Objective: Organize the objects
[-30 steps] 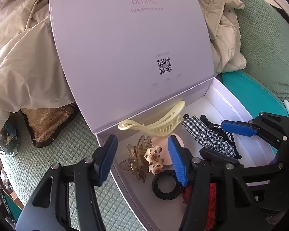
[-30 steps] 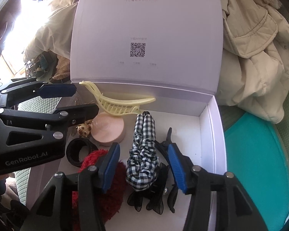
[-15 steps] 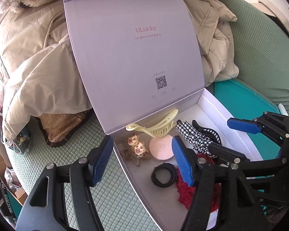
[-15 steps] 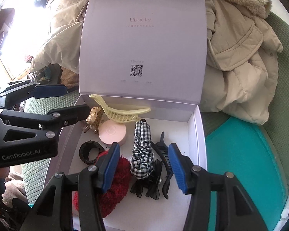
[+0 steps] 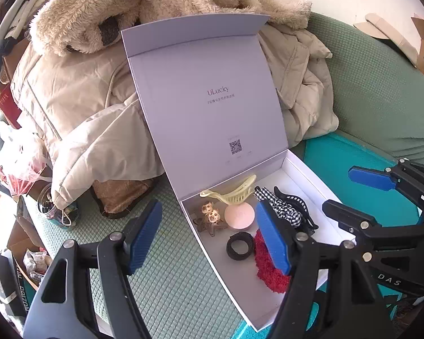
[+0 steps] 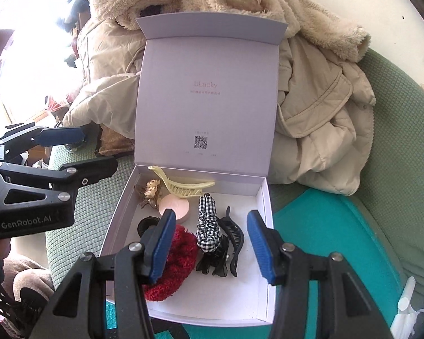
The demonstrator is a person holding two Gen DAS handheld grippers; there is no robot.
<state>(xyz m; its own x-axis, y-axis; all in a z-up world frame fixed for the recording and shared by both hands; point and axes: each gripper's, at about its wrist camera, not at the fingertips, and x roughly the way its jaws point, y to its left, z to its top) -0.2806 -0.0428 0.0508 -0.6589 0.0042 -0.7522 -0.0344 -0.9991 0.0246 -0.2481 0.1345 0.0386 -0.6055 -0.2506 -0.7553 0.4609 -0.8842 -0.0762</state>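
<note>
A pale lilac box (image 6: pixel 264 220) lies open on a green sofa, its lid (image 6: pixel 209 96) upright. Inside lie a yellow claw clip (image 6: pixel 183 186), a brown clip with bear charms (image 6: pixel 149 195), a pink round case (image 6: pixel 175 206), a black hair tie (image 5: pixel 240 245), a red scrunchie (image 6: pixel 178 265), a checked scrunchie (image 6: pixel 207 226) and black clips (image 6: pixel 234 237). My left gripper (image 5: pixel 209 237) is open and empty, held above the box's left edge. My right gripper (image 6: pixel 212 245) is open and empty above the box's near part.
Beige coats (image 6: pixel 319 113) are piled behind the box. A teal cushion (image 6: pixel 325 234) lies under the box's right side. The green sofa seat (image 5: pixel 169 282) spreads to the left. Bags and clutter (image 5: pixel 19 163) sit at the far left.
Both grippers have pulled back and up from the box, so the whole lid and more of the sofa show now. Both stay open. The things in the box have not moved.
</note>
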